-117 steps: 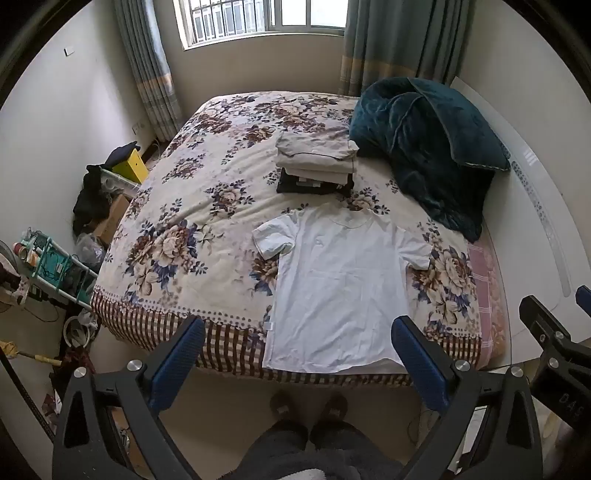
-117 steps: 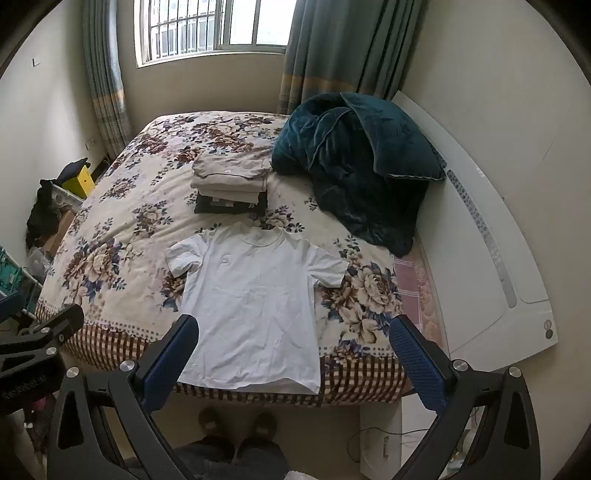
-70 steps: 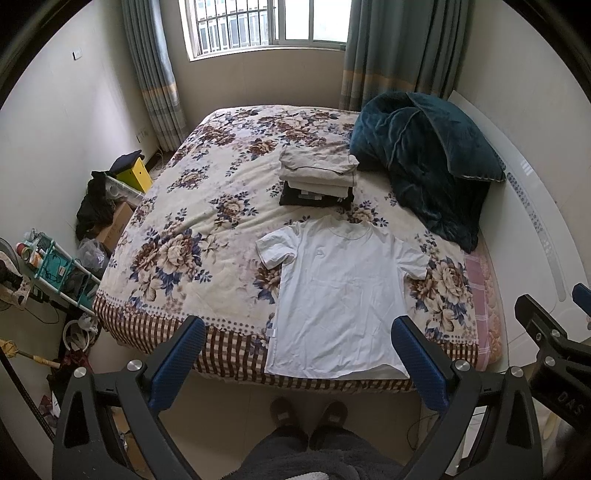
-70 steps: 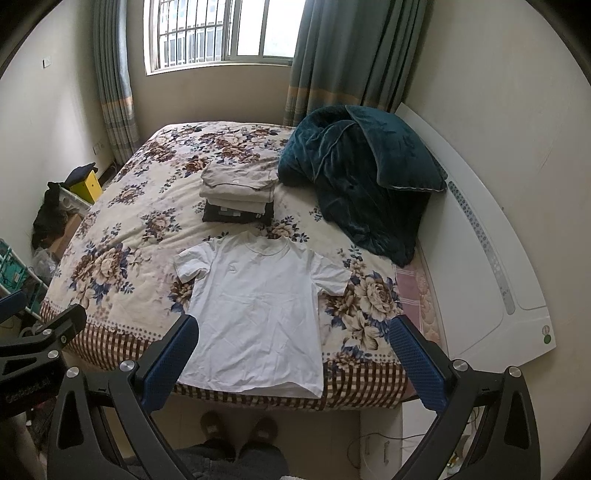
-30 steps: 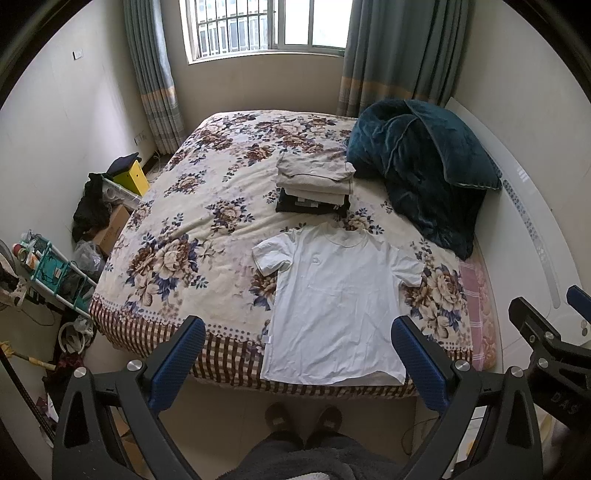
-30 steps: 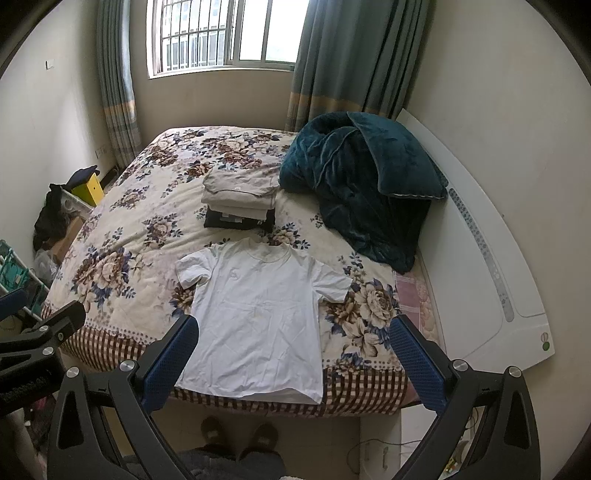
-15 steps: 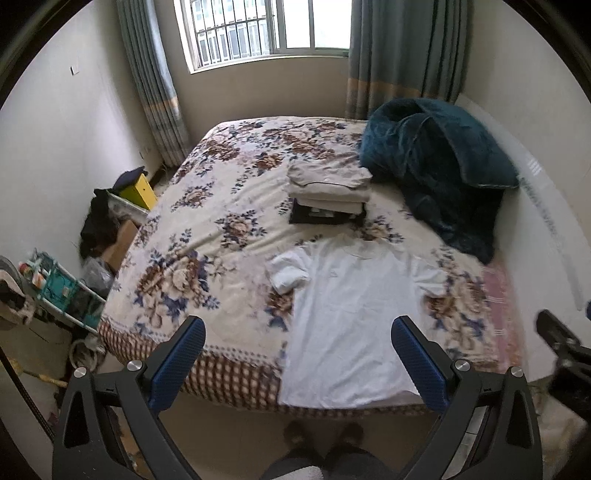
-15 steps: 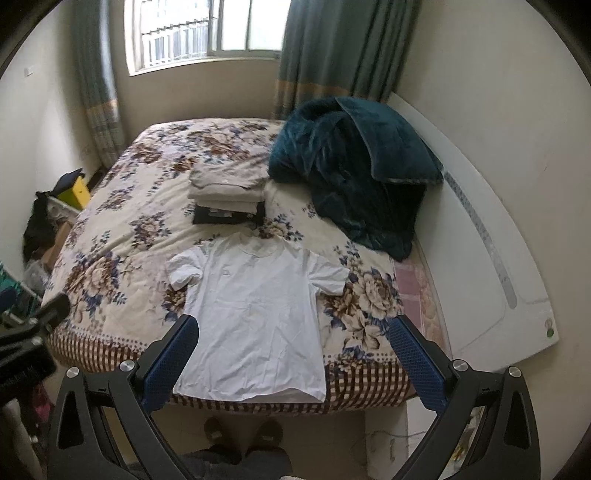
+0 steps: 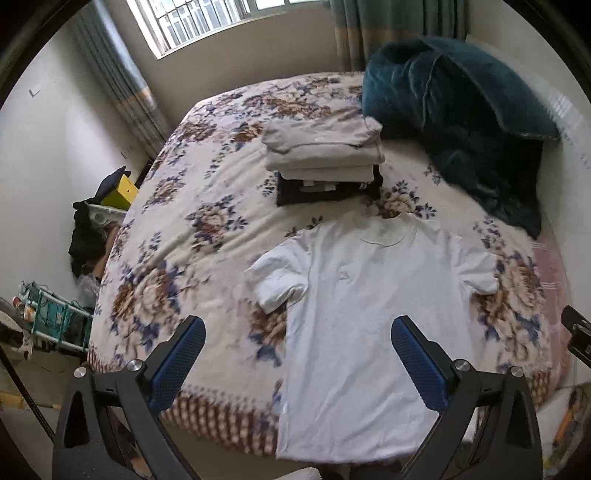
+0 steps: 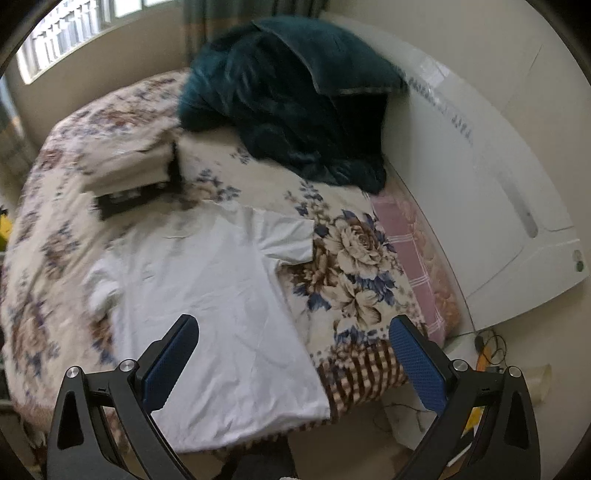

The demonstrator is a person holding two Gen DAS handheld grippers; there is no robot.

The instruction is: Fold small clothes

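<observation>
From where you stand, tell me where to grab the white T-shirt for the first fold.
Probably pinch the white T-shirt at a sleeve, the right gripper coming from the bed's right side. It lies flat, collar away, sleeves spread; edges are the only liftable parts.

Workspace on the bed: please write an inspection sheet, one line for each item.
Surface: bed with floral cover.
Job's things: white T-shirt lies flat, front up, hem at the bed edge; folded stack behind it.
Clutter: teal blanket heaped near the headboard.
Grippers: left gripper and right gripper open, above the shirt, holding nothing.
Cables: wires on the floor by the headboard.
Surroundings: window, curtains, yellow box, rack.
</observation>
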